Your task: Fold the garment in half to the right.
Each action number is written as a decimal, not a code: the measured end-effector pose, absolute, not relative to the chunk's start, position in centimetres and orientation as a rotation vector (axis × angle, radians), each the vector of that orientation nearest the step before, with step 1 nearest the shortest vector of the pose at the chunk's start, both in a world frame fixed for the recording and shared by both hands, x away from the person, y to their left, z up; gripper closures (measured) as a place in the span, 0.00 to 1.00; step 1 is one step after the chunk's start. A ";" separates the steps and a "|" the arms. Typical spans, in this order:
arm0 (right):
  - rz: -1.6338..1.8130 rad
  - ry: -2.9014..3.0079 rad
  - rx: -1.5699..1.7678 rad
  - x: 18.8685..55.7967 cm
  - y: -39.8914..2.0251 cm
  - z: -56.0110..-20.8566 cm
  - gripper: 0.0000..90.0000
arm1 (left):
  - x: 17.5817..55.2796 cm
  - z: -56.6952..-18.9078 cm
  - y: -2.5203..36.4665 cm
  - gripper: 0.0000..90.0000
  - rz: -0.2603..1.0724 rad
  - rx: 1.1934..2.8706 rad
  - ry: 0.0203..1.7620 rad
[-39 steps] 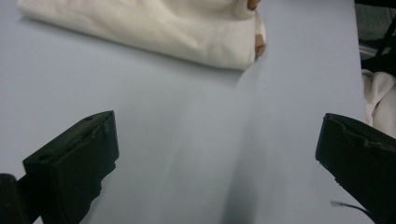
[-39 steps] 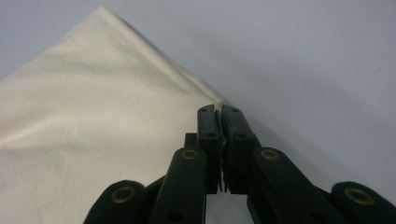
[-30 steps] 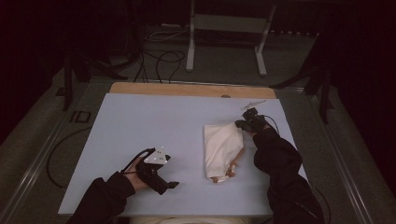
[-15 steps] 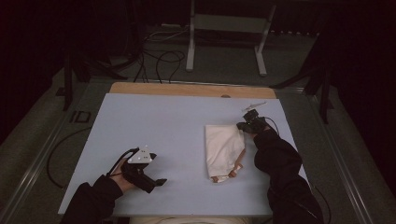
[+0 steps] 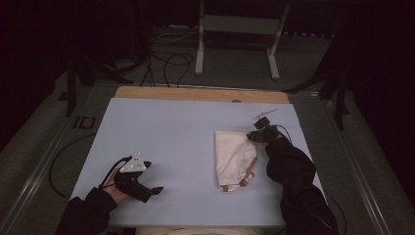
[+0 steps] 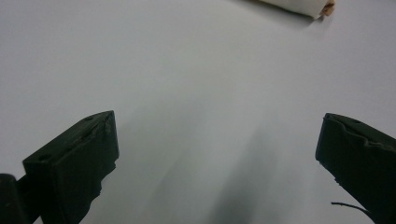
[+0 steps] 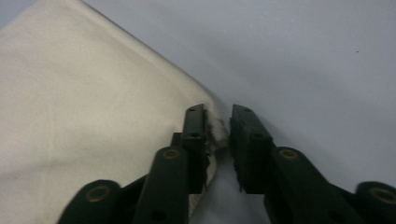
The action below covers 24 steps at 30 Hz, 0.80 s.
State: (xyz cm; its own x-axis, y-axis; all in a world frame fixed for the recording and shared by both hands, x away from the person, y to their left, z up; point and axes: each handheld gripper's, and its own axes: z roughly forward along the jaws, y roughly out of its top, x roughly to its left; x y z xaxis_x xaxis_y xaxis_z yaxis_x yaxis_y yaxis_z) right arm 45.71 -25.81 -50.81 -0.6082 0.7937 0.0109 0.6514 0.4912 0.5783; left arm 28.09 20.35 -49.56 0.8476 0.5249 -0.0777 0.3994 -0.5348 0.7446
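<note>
A cream cloth bag (image 5: 234,155) with tan handles (image 5: 241,182) lies flat on the right part of the pale table (image 5: 176,137). My right gripper (image 5: 252,137) is at the bag's far right corner. In the right gripper view its jaws (image 7: 218,127) have just been opening, and a frayed corner of the bag (image 7: 93,116) lies in the narrow gap, no longer pinched. My left gripper (image 5: 152,186) is low over the bare table at the front left. It (image 6: 217,135) stands wide open with nothing between its jaws, and the bag's edge (image 6: 299,5) shows far ahead.
A wooden strip (image 5: 195,94) runs along the table's far edge. Beyond it stand metal stand legs (image 5: 199,39) and loose cables (image 5: 166,61) on the floor. A cable trails from each gripper.
My left gripper has slid to the left along the table's front. My right hand has stayed at the bag's corner, and the bag lies where it was.
</note>
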 end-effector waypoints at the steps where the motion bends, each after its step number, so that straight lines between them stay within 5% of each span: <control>1: 0.794 2.484 1.231 45.7 -25.8 -50.8 0.80 | 28.1 -49.7 20.6 0.00 0.199 2.201 0.676; 11: 0.836 2.473 1.236 45.1 -26.0 -49.3 0.54 | 27.9 -50.0 22.1 0.00 0.194 2.119 0.704; 18: 0.933 2.458 1.166 42.3 -25.1 -46.3 0.56 | 27.8 -50.1 22.6 0.00 0.218 2.093 0.718; 24: 0.965 2.503 1.054 38.9 -23.8 -45.4 0.69 | 27.8 -50.3 22.6 0.00 0.223 2.095 0.717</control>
State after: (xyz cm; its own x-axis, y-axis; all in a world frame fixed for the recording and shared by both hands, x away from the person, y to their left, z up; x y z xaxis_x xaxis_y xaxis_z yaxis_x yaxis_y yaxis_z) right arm 38.89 -23.83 -45.41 -0.7036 0.7104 0.0182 0.5388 0.5167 0.6654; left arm 27.84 22.62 -50.31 0.8167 0.5676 -0.1039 0.4087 -0.4418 0.7986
